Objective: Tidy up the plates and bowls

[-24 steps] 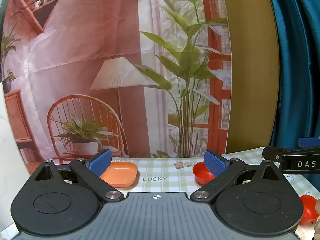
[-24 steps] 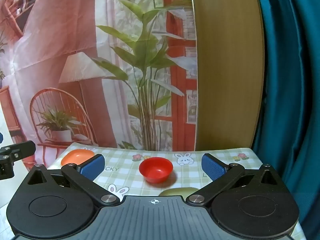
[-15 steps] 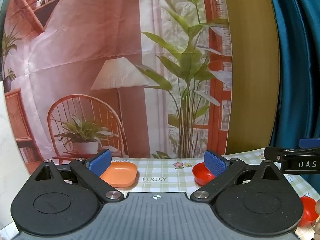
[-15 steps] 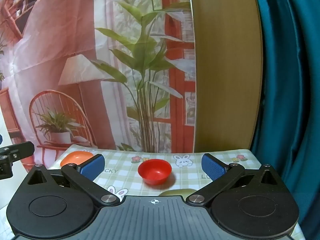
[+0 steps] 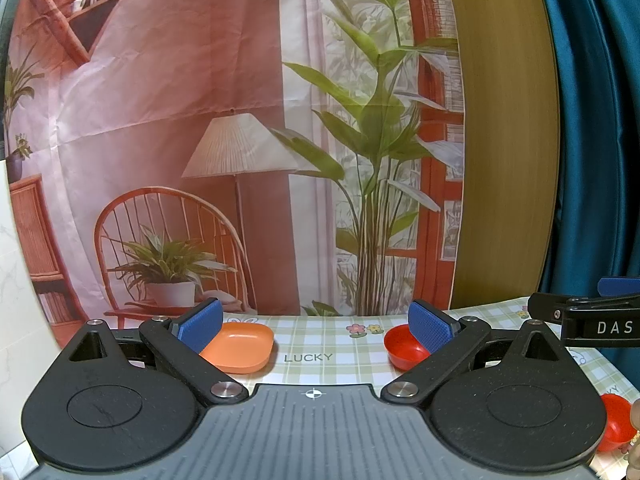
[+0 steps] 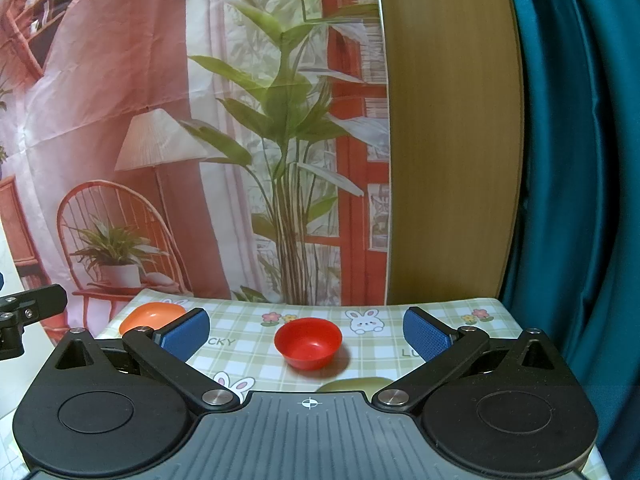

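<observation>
Left tool [image 5: 316, 326] spread wide, level, nothing gripped; right tool [image 6: 306, 332] likewise.

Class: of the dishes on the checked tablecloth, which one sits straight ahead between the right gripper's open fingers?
The red bowl, centred ahead of the right gripper. The orange plate lies far left, and an olive-green dish peeks out below.

Readable text: "LUCKY" printed in grey on the checked tablecloth [image 5: 320, 344] between the orange plate [image 5: 240, 346] and red bowl [image 5: 402, 346]; partial "CKY" and "LU" on the same cloth in the right wrist view; white "DAS" on the right gripper [image 5: 592, 320].
</observation>
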Demonstrator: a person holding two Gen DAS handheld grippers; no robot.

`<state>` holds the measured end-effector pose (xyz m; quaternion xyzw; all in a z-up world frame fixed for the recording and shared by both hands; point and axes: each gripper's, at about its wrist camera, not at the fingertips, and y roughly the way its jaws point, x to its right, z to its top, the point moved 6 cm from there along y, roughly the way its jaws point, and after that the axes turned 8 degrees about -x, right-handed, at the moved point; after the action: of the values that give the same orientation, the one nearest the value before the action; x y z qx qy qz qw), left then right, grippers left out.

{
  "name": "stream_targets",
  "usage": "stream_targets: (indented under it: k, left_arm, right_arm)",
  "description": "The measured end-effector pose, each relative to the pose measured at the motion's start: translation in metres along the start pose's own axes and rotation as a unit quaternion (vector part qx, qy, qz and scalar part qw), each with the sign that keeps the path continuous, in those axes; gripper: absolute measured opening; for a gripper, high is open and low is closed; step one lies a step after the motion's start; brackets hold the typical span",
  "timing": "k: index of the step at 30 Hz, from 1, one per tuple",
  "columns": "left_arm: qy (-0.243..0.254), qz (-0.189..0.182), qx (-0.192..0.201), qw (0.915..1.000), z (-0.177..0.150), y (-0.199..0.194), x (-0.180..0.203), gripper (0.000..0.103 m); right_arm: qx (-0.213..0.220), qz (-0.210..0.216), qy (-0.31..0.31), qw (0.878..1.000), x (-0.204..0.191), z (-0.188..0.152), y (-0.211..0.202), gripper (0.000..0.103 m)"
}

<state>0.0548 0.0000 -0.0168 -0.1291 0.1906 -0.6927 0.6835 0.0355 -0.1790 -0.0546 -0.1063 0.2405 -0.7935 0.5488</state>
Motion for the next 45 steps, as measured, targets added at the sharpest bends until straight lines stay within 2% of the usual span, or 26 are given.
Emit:
stream_targets:
  k: [45]
  left_arm:
    - [-0.008,-0.004,-0.002,1.0000,0.0001,-0.0007,0.0009,0.100]
  right_arm:
    - [-0.001,-0.001,0.001,1.000,0.0031,0.0022,-0.0008,0.103]
